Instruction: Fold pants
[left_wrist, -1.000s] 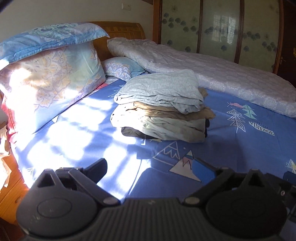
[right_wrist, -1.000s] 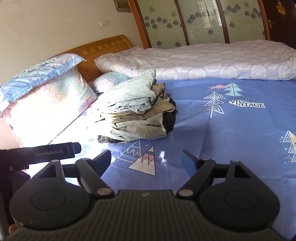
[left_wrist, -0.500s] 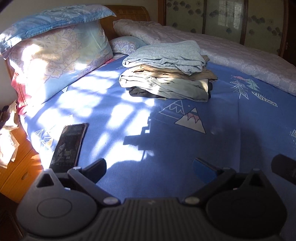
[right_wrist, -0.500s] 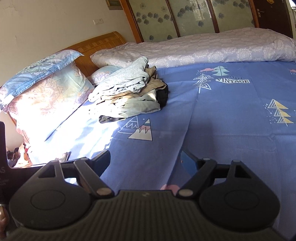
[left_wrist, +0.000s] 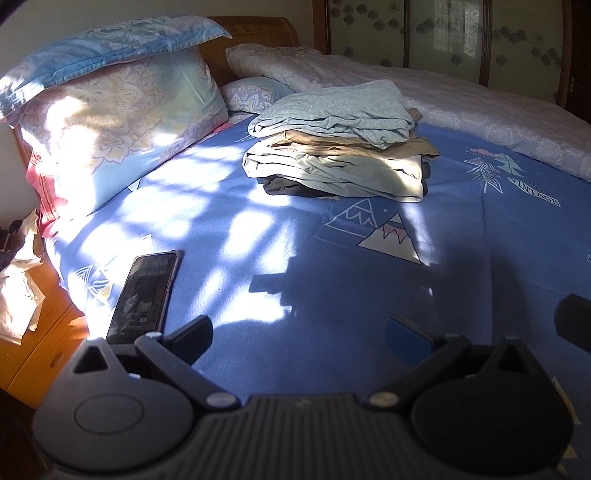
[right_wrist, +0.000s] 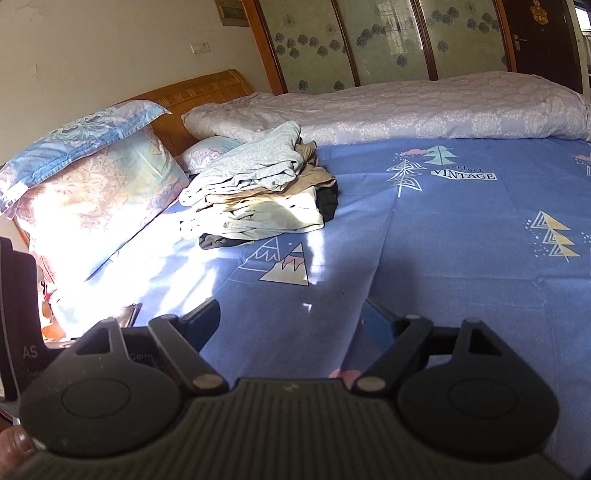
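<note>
Both tools spread wide: left tool (left_wrist: 298, 331), right tool (right_wrist: 290, 318). Folded pants pile (left_wrist: 338, 162) ahead on bed (left_wrist: 332, 280). Phone (left_wrist: 146, 292) plain only in left view.

Bare sheet (left_wrist: 332, 266) up to clothes stack (left_wrist: 340, 155); phone (left_wrist: 146, 295) at left edge.

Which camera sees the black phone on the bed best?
The left wrist view: the black smartphone lies nearly whole on the blue bedsheet. In the right wrist view only a dark corner peeks out behind the gripper.

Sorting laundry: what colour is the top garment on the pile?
Pale blue-green top garment, clearest in the left wrist view.
</note>
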